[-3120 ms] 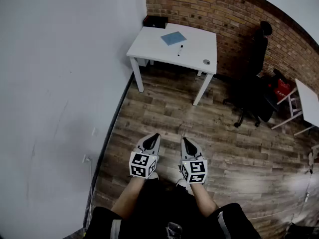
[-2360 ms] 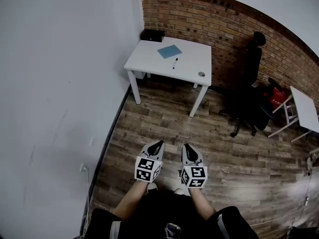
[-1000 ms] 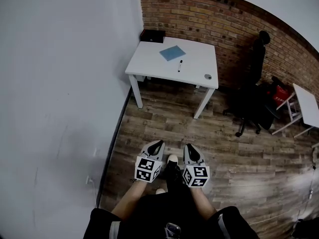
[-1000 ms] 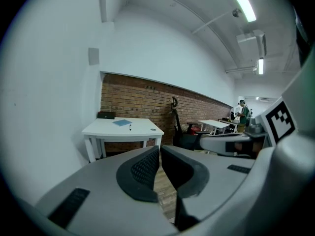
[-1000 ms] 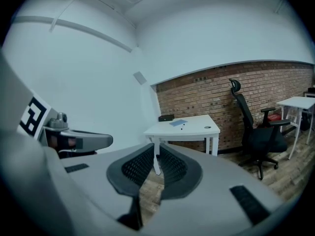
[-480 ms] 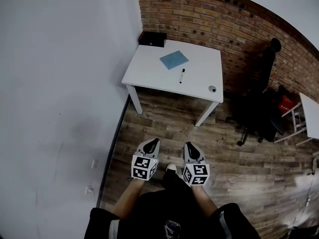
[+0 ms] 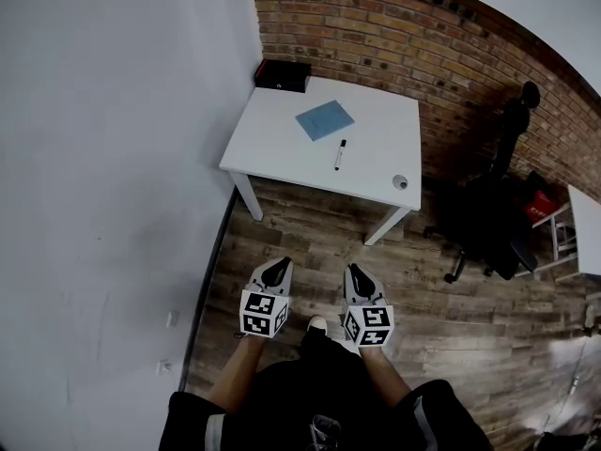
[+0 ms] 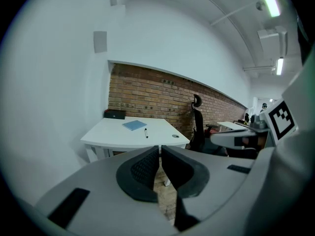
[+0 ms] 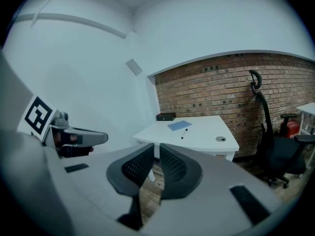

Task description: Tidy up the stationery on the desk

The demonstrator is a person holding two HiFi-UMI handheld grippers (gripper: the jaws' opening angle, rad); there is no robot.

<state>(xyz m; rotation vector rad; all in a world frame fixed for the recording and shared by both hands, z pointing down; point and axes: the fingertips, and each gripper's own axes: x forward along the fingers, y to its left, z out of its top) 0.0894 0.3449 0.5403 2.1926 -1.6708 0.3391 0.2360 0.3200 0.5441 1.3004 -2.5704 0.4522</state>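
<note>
Hand-held gripper L [image 7: 281, 264], R [image 7: 353, 270]: closed, empty.

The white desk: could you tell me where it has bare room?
The desk is bare left of the blue notebook and pen, and along its back right. The middle is busiest; a black box takes the back left corner.

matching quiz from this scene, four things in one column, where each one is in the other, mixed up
1 blue notebook
2 pen
3 black box
4 office chair

a on the floor, right of the desk
b desk's far left corner, by the brick wall
c desk, between notebook and front edge
d desk, between box and pen

Pairs: 1-d, 2-c, 3-b, 4-a
</note>
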